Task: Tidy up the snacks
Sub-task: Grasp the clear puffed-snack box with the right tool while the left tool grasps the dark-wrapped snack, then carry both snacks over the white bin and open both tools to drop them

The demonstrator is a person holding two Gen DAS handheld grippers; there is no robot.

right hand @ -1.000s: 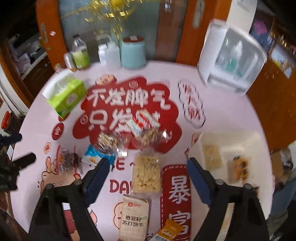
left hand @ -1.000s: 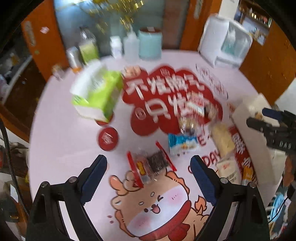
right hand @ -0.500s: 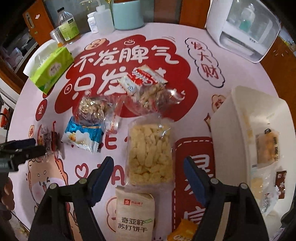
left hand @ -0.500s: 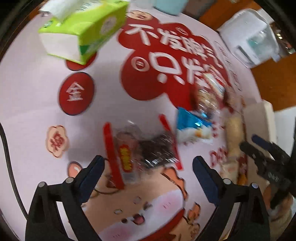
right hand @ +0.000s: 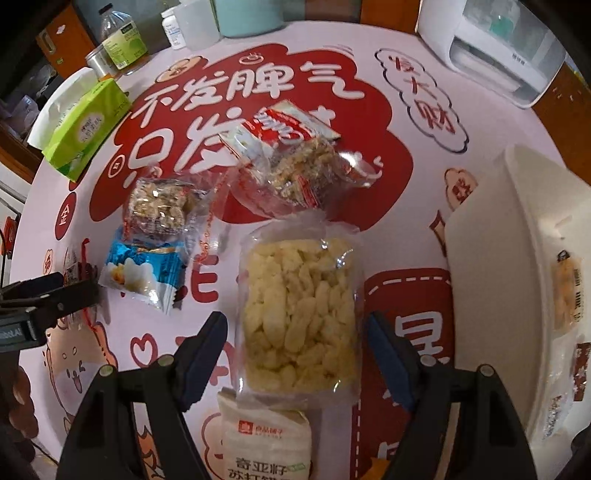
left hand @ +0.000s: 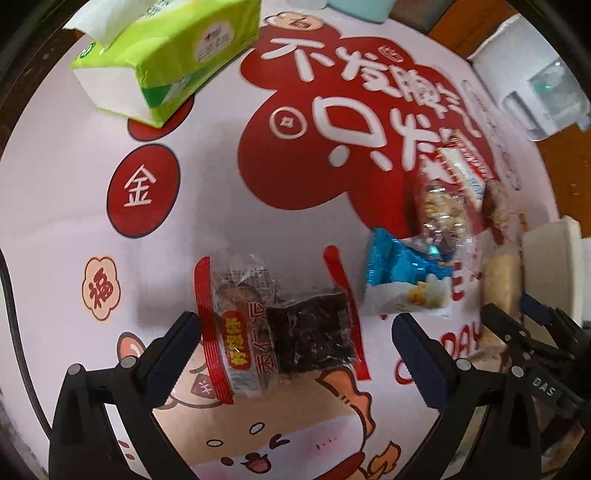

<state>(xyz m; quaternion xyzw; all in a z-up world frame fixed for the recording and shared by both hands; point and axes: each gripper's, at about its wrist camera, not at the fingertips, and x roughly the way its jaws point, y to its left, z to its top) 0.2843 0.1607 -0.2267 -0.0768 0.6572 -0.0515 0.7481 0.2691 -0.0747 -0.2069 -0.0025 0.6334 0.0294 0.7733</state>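
Observation:
My left gripper (left hand: 295, 328) is open, its fingers either side of a clear red-edged packet with a dark cake (left hand: 280, 325) lying on the table. A blue-and-white packet (left hand: 402, 280) lies just right of it. My right gripper (right hand: 295, 332) is open around the near end of a clear bag of pale puffed sticks (right hand: 299, 317). A white cracker pack (right hand: 266, 439) lies under that bag's near edge. A nut-brittle packet (right hand: 162, 206) and a red-and-white packet (right hand: 291, 147) lie further out. A white bin (right hand: 517, 258) at right holds several snacks.
A green tissue pack (left hand: 166, 55) sits at the far left of the round pink printed table (left hand: 74, 221). Bottles, a can and a teal canister (right hand: 247, 14) stand at the far edge. A white appliance (right hand: 495, 48) is at the far right.
Both grippers have moved down and closer to the table. The left one now straddles the dark-cake packet; the right one now straddles the puffed-stick bag. Both stay open.

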